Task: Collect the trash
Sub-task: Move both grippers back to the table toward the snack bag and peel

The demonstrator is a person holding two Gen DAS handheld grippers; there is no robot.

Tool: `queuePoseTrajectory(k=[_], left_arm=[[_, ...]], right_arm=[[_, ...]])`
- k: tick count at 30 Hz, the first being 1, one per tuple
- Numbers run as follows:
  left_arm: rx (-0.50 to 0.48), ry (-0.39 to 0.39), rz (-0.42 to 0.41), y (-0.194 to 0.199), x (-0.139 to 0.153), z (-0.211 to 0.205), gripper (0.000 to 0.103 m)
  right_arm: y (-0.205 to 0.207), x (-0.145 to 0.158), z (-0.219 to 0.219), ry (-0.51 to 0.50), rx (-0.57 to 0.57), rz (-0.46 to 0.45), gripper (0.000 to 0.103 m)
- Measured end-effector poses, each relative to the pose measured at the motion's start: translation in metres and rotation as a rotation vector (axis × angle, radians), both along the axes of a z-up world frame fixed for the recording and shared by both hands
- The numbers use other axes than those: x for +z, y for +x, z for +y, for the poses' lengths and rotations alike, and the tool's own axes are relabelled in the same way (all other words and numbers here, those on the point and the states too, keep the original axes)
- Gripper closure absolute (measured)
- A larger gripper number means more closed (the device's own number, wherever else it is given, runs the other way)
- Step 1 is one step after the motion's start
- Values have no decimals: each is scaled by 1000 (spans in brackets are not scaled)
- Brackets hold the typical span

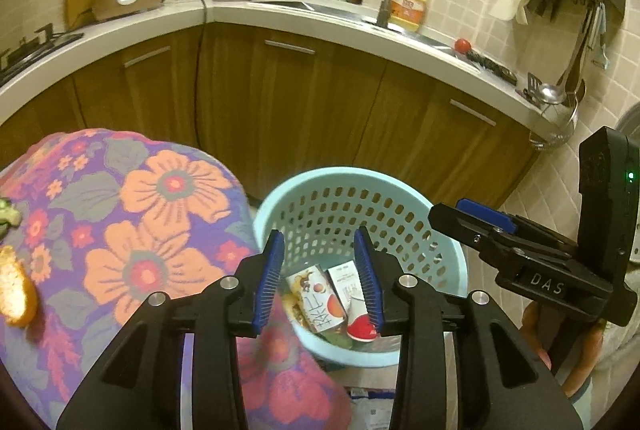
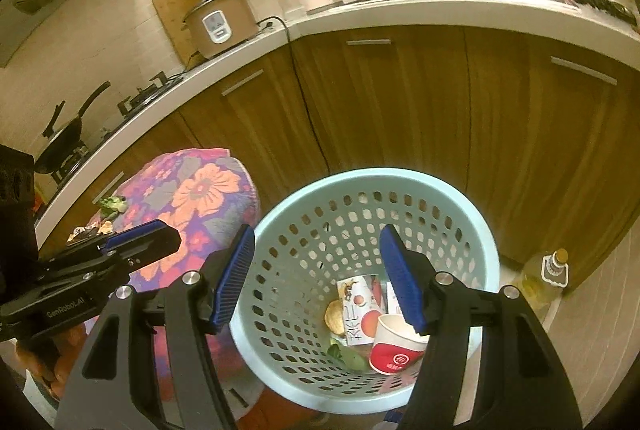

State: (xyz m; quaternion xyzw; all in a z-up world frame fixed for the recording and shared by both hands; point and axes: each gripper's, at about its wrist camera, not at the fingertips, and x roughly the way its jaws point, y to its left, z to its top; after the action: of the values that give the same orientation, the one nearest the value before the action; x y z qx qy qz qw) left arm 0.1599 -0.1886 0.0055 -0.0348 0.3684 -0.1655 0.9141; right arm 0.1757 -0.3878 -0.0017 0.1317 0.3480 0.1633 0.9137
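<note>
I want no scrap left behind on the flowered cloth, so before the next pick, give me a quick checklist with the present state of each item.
1. Left gripper empty and open: ok.
2. Right gripper empty and open: ok, over the basket.
3. Basket upright: ok; cartons and paper cup lie inside.
4. Trash left on the flowered cloth: not ok, orange peel and green scrap remain.
5. Other scraps on the cloth's far edge: cannot tell what they are.
</note>
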Motion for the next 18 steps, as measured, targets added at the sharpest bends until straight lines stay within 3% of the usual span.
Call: queuePoseTrajectory(k=[10,18], left_arm=[[96,-22,-66,-30,29,60,65],[265,-15,-116,-66,48,152,60]], right_arm=[[-16,31,66,-39,154,-83,42],[-22,43,155,-101,310,-91,42]])
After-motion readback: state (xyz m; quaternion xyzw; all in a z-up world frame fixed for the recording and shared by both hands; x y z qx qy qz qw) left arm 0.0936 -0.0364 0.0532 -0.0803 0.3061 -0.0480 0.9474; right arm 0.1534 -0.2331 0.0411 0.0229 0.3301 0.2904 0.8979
